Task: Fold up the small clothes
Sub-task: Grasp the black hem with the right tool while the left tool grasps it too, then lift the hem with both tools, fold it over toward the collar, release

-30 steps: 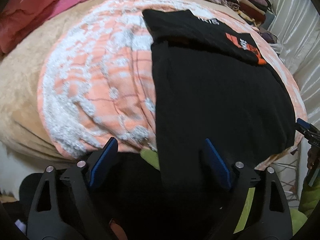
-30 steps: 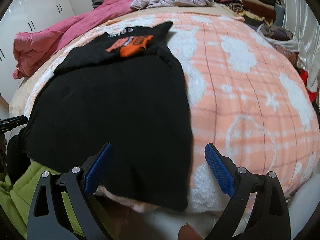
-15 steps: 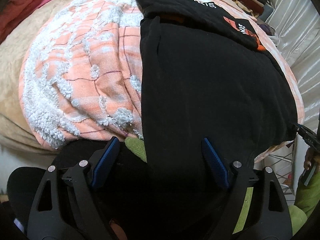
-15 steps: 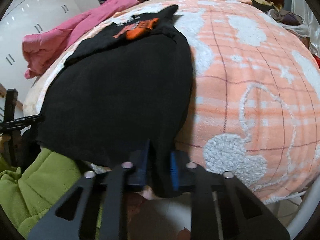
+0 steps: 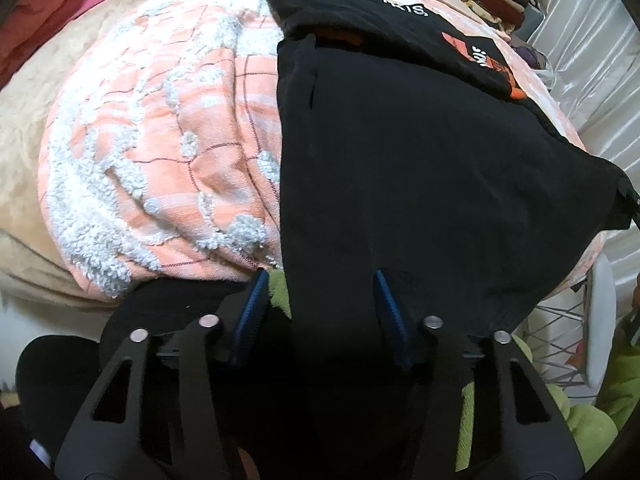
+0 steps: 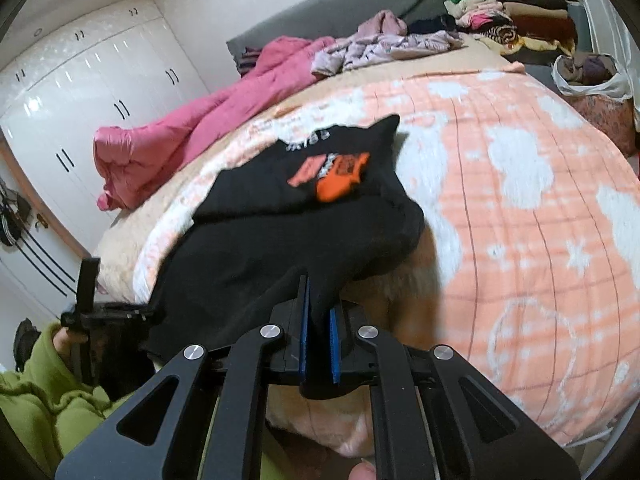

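The right gripper (image 6: 318, 340) pinches the near hem of a black shirt (image 6: 280, 240), lifting it off the peach blanket (image 6: 520, 220). The left gripper (image 5: 322, 312), jaws just closing, straddles the hem's other corner without pressing it, near the bed's (image 5: 24, 132) edge.

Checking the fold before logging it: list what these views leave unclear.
- Left wrist view: whether the left gripper pads press the black garment; dark cloth hides contact.
- Right wrist view: orange print wording, motion-blurred.
- Right wrist view: hem in the right gripper, hidden behind its fingers.
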`<state>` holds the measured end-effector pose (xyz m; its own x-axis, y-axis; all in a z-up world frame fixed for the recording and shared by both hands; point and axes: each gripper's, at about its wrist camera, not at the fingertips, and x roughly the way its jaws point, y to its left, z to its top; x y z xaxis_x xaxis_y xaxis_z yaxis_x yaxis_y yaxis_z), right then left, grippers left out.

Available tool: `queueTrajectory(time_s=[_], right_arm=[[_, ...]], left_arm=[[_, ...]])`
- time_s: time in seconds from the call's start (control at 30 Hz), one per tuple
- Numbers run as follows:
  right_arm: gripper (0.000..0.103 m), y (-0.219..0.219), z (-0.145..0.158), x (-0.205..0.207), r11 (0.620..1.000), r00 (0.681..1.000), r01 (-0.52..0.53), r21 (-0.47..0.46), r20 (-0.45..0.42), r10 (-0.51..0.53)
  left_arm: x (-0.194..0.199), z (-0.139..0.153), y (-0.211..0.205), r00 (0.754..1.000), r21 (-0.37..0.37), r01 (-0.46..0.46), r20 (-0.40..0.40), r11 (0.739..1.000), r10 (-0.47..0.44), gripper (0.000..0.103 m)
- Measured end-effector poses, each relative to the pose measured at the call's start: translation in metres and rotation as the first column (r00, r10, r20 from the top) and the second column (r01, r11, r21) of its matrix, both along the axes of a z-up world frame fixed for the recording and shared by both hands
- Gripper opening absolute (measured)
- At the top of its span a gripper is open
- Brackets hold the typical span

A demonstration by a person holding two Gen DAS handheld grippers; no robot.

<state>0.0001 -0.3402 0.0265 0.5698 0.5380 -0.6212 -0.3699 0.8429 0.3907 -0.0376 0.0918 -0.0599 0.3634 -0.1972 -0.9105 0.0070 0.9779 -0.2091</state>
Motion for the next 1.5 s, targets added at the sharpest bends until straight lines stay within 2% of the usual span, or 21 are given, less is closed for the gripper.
queueTrajectory(time_s=[0.07,0.17,0.2,0.27,0.4,0.63,0.93,1.17,1.27,1.5], right_arm=[[0.007,0.003,0.002,0.004,1.000,1.000,0.004,0.005,0.009,-0.004],[0.007,0.004,0.004,0.008,1.000,1.000,0.009,0.015,0.018,-0.010],[0.007,0.004,0.004,0.008,1.000,1.000,0.012,0.019,0.018,-0.013],[0.007,0.005,0.003,0.009,1.000,1.000,0.017,0.022,0.020,-0.018],[0.007,0.007,0.006,0.013,0.999,0.999,0.019,0.034,0.028,-0.020],[0.007,0.004,0.016,0.023,0.997,0.997,0.039,0.070,0.060,-0.043],[0.007,0.004,0.036,0.059,0.991,0.991,0.074,0.113,0.105,-0.086],[0.007,0.009,0.050,0.096,0.988,0.985,0.101,0.118,0.128,-0.116],[0.007,0.010,0.050,0.114,0.985,0.985,0.112,0.130,0.119,-0.128],[0.007,0.020,0.042,0.150,0.986,0.983,0.141,0.093,0.103,-0.150]], left_arm=[[-0.002,0.003,0.001,1.000,-0.009,0.005,0.002,1.000,-0.005,0.037],[-0.006,0.008,-0.004,0.999,-0.021,0.038,0.016,0.999,-0.038,0.021],[-0.007,0.010,-0.006,0.999,-0.027,0.049,0.019,0.998,-0.048,0.011],[-0.009,0.013,-0.011,0.998,-0.019,0.063,0.033,0.998,-0.062,0.008],[-0.007,0.022,-0.010,0.996,-0.047,0.062,0.062,0.997,-0.059,0.007],[0.008,0.062,0.014,0.984,-0.126,-0.003,0.176,0.992,0.025,0.006],[0.048,0.097,0.036,0.957,-0.144,-0.076,0.268,0.987,0.113,0.006],[0.096,0.107,0.049,0.944,-0.188,-0.124,0.281,0.974,0.174,0.006],[0.119,0.106,0.050,0.941,-0.176,-0.147,0.279,0.973,0.193,0.006],[0.159,0.098,0.051,0.938,-0.175,-0.184,0.264,0.967,0.226,0.006]])
